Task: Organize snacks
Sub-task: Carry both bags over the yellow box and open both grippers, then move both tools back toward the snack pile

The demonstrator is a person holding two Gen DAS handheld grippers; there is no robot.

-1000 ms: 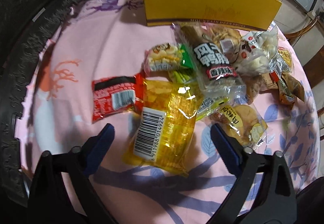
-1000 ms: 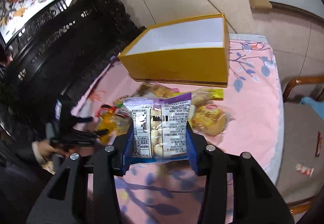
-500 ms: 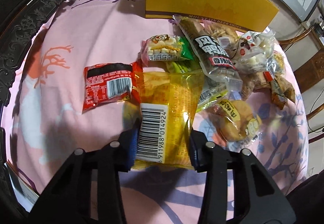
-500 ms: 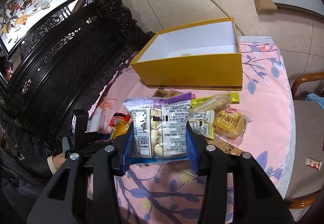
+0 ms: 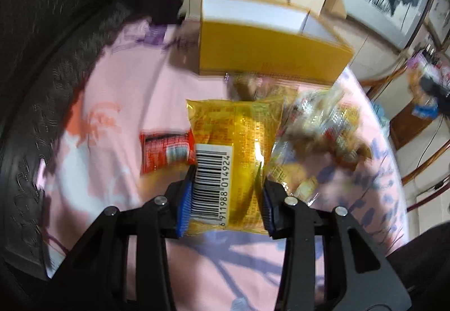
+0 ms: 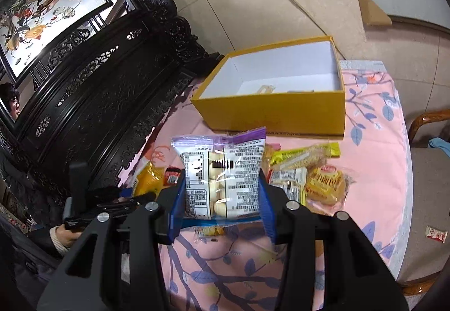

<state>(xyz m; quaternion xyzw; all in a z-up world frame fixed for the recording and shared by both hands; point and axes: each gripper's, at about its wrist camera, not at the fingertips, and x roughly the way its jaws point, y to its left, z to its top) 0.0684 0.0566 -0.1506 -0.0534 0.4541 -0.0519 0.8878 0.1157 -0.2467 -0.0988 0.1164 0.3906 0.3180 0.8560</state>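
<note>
My left gripper (image 5: 225, 198) is shut on a yellow snack packet (image 5: 236, 153) with a barcode and holds it above the pink tablecloth (image 5: 118, 102). My right gripper (image 6: 222, 198) is shut on a clear purple-topped snack bag (image 6: 225, 170) and holds it raised, short of the open yellow box (image 6: 275, 111). The same box (image 5: 267, 57) stands at the table's far side in the left wrist view. A red packet (image 5: 166, 150) lies left of the yellow one. A pile of snacks (image 5: 317, 125) lies to the right, blurred.
Loose snacks (image 6: 309, 176) lie on the cloth before the box, which holds a few items. Dark carved furniture (image 6: 112, 91) lines the left side. A wooden chair (image 6: 427, 159) stands at the right. The other hand-held gripper (image 6: 98, 204) shows at lower left.
My left gripper closed on the yellow packet and lifted it off the table toward the box. My right gripper rose with its bag, bringing the box's inside into view.
</note>
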